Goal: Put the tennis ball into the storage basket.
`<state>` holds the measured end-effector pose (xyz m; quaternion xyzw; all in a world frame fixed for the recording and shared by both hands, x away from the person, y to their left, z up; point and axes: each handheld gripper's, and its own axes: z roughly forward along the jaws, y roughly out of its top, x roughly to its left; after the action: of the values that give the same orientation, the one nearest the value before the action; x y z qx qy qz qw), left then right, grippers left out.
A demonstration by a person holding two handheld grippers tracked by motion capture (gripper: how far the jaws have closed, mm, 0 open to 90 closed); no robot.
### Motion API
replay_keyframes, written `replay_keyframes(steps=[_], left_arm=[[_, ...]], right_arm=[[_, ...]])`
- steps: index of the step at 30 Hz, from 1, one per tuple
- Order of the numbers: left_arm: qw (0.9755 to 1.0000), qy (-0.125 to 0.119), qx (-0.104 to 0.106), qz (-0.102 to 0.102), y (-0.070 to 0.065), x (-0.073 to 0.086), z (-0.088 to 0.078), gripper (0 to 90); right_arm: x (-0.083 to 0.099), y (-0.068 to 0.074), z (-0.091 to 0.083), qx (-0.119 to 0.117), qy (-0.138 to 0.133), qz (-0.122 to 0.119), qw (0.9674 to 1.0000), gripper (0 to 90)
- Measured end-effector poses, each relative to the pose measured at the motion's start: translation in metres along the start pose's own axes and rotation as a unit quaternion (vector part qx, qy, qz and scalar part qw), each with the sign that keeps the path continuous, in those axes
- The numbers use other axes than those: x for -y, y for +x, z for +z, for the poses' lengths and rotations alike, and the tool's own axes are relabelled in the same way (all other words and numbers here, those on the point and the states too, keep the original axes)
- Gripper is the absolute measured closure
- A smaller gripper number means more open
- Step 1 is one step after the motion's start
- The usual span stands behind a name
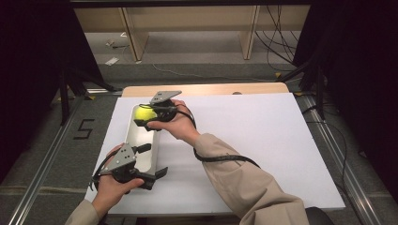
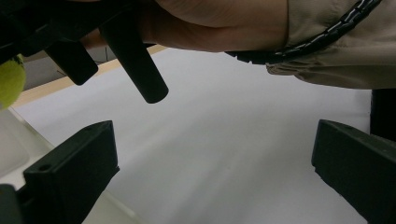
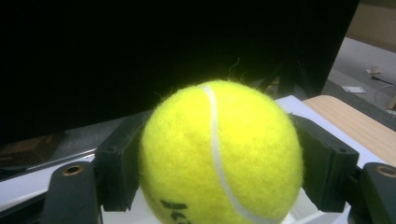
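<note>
A: Where was the tennis ball (image 1: 143,113) held?
B: It was clamped between the right gripper (image 1: 144,117) jaws above the white tray's (image 1: 133,136) far end.
A: And the left gripper (image 1: 155,161)?
B: It was spread wide, nothing gripped, by the tray's near edge; bare white board (image 1: 263,140) lay rightward.

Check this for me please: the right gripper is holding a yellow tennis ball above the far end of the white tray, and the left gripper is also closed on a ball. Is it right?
Not quite. The left gripper holds no ball: in the left gripper view its jaws stand wide apart with only white table cover between them. The rest is correct: the right gripper is shut on the yellow tennis ball, over the far end of the white tray.
</note>
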<state>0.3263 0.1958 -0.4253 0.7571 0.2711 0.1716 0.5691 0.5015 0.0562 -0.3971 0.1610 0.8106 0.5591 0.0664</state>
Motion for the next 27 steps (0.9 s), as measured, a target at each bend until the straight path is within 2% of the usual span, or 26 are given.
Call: replay_keyframes(steps=[27], left_arm=[[1.0,-0.001,0.001,0.001,0.0,0.0,0.0,0.0]], right_arm=[[0.004,0.001,0.014,-0.006,0.014,0.004,0.9999,26.5]])
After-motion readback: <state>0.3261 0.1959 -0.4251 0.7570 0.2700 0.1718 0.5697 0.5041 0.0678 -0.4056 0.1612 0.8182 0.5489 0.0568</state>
